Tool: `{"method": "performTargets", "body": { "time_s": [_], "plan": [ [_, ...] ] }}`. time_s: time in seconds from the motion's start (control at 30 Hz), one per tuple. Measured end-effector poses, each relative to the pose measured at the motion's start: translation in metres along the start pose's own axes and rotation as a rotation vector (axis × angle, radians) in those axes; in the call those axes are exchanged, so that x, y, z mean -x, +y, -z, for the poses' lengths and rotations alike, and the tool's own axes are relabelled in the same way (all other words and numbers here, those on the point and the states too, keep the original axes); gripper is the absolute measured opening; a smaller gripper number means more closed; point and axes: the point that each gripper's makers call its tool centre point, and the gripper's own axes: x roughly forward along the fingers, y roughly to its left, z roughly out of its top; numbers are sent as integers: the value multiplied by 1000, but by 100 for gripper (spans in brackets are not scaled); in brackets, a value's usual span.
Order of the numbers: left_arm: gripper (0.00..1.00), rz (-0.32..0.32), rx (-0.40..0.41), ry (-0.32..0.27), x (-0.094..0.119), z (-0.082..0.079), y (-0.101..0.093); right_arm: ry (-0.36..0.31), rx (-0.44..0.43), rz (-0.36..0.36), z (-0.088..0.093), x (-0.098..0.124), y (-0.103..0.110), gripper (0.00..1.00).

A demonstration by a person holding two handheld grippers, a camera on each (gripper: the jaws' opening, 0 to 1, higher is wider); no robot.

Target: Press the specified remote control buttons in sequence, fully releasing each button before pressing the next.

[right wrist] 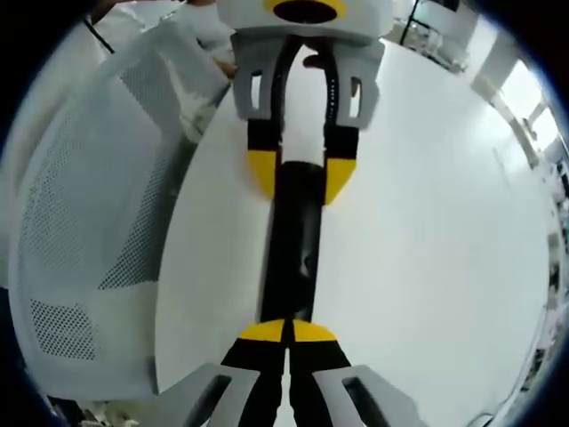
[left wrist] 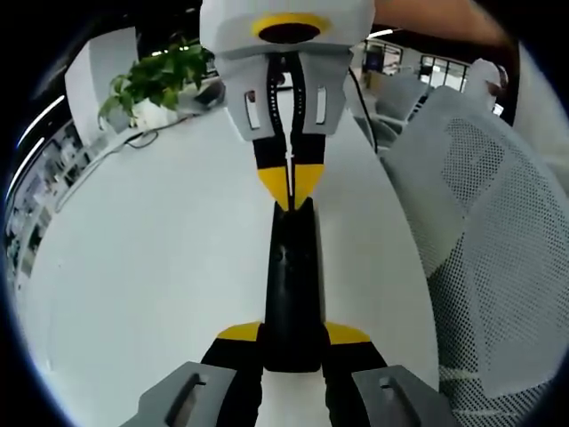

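Left gripper (left wrist: pixel 292 342): jaws pinch the near end of the black remote (left wrist: pixel 292 285) from both sides. Remote runs straight ahead over the white surface (left wrist: pixel 151 267). Right gripper (left wrist: pixel 286 189): jaws pressed together, yellow tips on the remote's far end, touching it. Right gripper view: the same closed tips (right wrist: pixel 286 331) on the remote (right wrist: pixel 293 240). Mesh chair (left wrist: pixel 480 249) beside the surface; potted plant (left wrist: pixel 156 80) at the far edge.
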Motion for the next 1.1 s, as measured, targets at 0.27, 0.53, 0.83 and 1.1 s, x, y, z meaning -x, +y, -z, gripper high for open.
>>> {"method": "performTargets", "body": {
  "time_s": [0.27,0.53,0.83,1.1],
  "plan": [
    [25,0,-1,1,0,0,0,10,6,5,1,0,1,0],
    [25,2,0,-2,0,0,1,11,7,8,0,0,-1,0],
    [25,3,-3,-1,0,0,1,5,5,13,1,2,0,0],
    [25,3,-5,1,-1,0,1,-1,-1,15,2,4,0,0]
  ]
}}
